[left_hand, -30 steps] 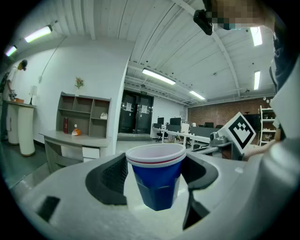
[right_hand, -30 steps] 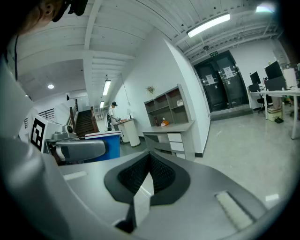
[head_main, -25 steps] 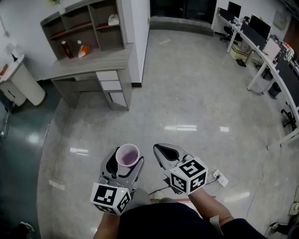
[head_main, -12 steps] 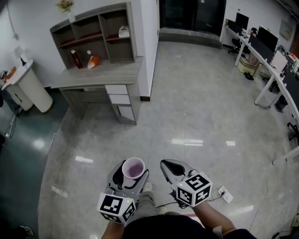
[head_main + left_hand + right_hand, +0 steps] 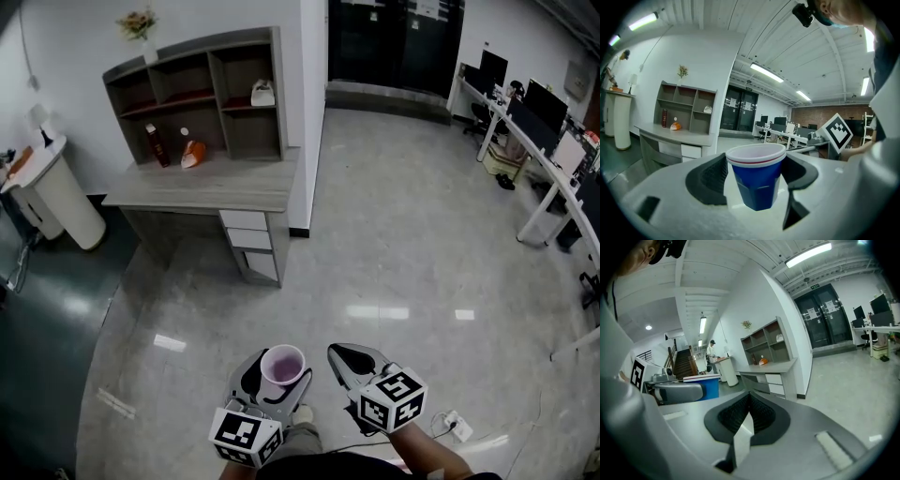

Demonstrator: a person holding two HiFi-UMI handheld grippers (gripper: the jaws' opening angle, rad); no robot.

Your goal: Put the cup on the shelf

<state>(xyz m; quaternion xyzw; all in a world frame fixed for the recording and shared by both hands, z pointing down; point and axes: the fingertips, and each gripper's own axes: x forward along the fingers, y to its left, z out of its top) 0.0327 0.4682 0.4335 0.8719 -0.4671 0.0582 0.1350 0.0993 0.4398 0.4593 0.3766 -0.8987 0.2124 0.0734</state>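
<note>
- The left gripper (image 5: 757, 174) is closed on the cup (image 5: 756, 180), with one dark pad pressing each side of it just under the rim.
- The cup is blue with a white rim and a thin red stripe. It stands upright between the jaws with its mouth up, and in the head view its inside looks pinkish (image 5: 283, 363).
- The right gripper (image 5: 749, 409) has its jaws drawn together at the tips with nothing between them. It is level with the left gripper (image 5: 279, 377) and just to that gripper's right (image 5: 351, 362).
- The shelf (image 5: 202, 98) stands well ahead of both grippers and off to their left, on a grey counter (image 5: 206, 190) with drawers.
- A dark bottle (image 5: 153, 145) and an orange thing (image 5: 192, 153) sit on the counter at the foot of the shelf. Polished floor (image 5: 394, 244) lies between them and the grippers.
</note>
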